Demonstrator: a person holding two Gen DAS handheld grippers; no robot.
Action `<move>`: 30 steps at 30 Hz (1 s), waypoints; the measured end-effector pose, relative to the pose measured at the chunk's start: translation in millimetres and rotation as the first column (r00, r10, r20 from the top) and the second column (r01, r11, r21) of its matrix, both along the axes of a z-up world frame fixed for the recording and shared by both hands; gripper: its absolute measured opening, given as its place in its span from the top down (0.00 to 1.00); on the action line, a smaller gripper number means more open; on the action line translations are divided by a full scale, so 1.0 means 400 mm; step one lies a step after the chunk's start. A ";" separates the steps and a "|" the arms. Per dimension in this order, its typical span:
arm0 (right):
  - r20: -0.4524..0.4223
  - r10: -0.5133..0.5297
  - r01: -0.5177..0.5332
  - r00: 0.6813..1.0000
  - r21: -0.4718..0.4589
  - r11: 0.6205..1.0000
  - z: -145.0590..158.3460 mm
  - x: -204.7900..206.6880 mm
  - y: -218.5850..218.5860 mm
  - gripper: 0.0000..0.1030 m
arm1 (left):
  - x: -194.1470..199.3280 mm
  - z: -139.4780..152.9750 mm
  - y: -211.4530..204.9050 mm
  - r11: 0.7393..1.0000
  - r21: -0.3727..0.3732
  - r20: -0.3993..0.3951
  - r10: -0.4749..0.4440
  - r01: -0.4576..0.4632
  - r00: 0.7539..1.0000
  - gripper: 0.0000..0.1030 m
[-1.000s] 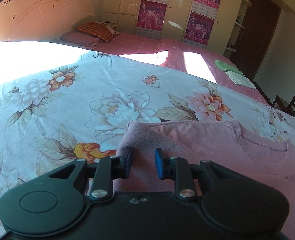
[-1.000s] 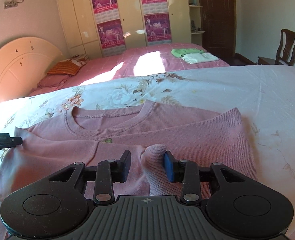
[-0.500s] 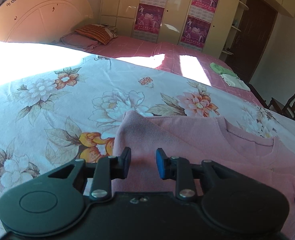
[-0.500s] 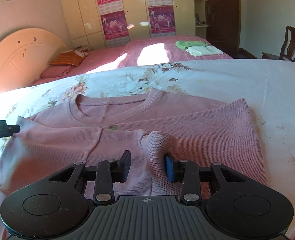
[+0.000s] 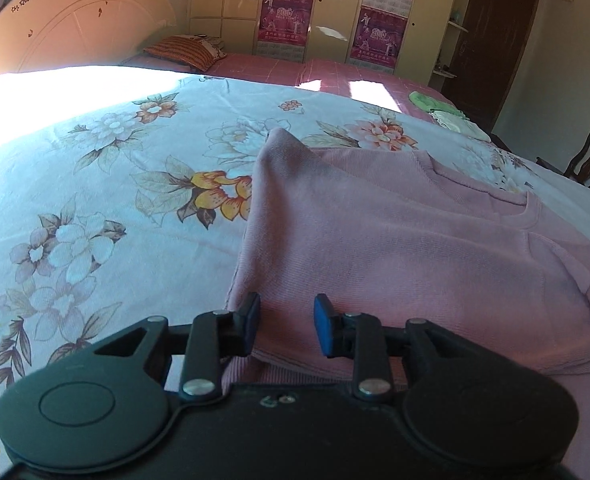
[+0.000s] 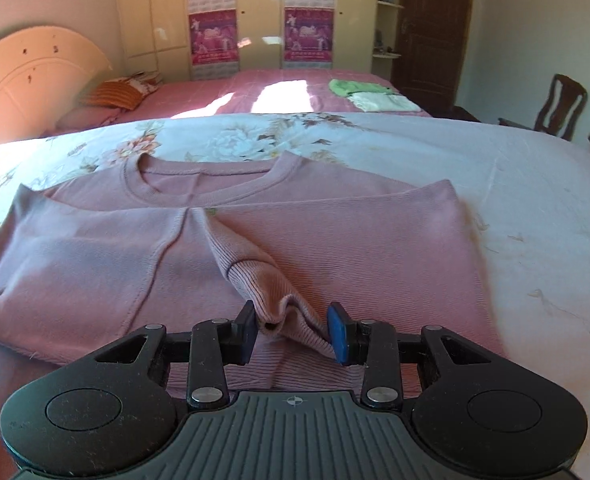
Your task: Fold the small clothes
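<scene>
Pink ribbed-knit sweater [image 6: 335, 240] with a round banded neckline, spread flat on a floral bedsheet [image 6: 235, 140], collar toward the far side. Both sides folded inward over the body, edges meeting near the middle. One sleeve cuff (ribbed, bunched into a raised ridge) lifted off the folded front near the lower hem.

A pink sweater [image 5: 395, 240] lies on the flowered bedspread [image 5: 107, 208], its left side folded over the middle with one corner peaked up. The left gripper [image 5: 286, 328] hangs over the sweater's near edge, its jaws apart with the fabric under the gap and nothing pinched between them. Beyond the sweater, a green cloth [image 5: 425, 100] rests on the pink bed [image 5: 327, 76], with a striped pillow [image 5: 183, 52] further left.
</scene>
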State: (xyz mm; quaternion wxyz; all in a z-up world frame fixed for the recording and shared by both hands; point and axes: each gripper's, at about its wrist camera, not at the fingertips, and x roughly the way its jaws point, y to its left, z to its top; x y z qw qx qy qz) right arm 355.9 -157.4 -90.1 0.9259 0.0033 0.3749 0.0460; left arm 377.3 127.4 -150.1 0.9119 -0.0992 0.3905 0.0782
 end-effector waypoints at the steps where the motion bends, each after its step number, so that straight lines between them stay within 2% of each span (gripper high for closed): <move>1: 0.007 -0.010 0.010 1.000 0.007 1.000 0.011 -0.009 -0.010 0.65 | -0.011 0.005 0.001 1.000 -0.001 0.000 0.002 -0.002 1.000 0.72; 6: 0.039 0.049 -0.050 0.998 0.036 0.998 0.047 -0.062 0.014 0.65 | -0.049 0.031 -0.038 0.999 -0.036 0.002 -0.020 0.020 1.000 0.66; 10: -0.009 0.128 -0.128 0.992 0.035 0.991 0.026 -0.069 0.070 0.65 | -0.050 0.019 -0.093 0.998 -0.029 -0.025 -0.050 0.049 0.998 0.59; 12: -0.071 0.137 -0.136 0.988 0.018 0.990 -0.012 -0.058 0.081 0.65 | -0.047 0.004 -0.110 0.999 -0.001 -0.051 -0.046 0.046 0.998 0.58; 14: -0.080 0.113 -0.113 0.990 0.003 0.994 -0.024 -0.062 0.066 0.65 | -0.048 0.005 -0.113 0.999 0.002 -0.060 -0.033 0.033 0.998 0.57; 18: -0.065 0.122 -0.119 0.990 0.042 0.992 0.001 -0.098 0.028 0.65 | -0.063 0.024 -0.117 1.000 -0.014 -0.074 -0.013 0.012 0.997 0.57; 24: -0.044 0.203 -0.200 0.978 0.071 0.977 0.028 -0.166 0.035 0.65 | -0.107 0.052 -0.183 0.999 0.002 -0.068 -0.047 0.048 0.997 0.57; 30: -0.083 0.301 -0.294 0.950 0.084 0.952 -0.010 -0.214 0.069 0.65 | -0.152 0.032 -0.264 0.995 0.025 -0.092 -0.094 0.097 0.991 0.55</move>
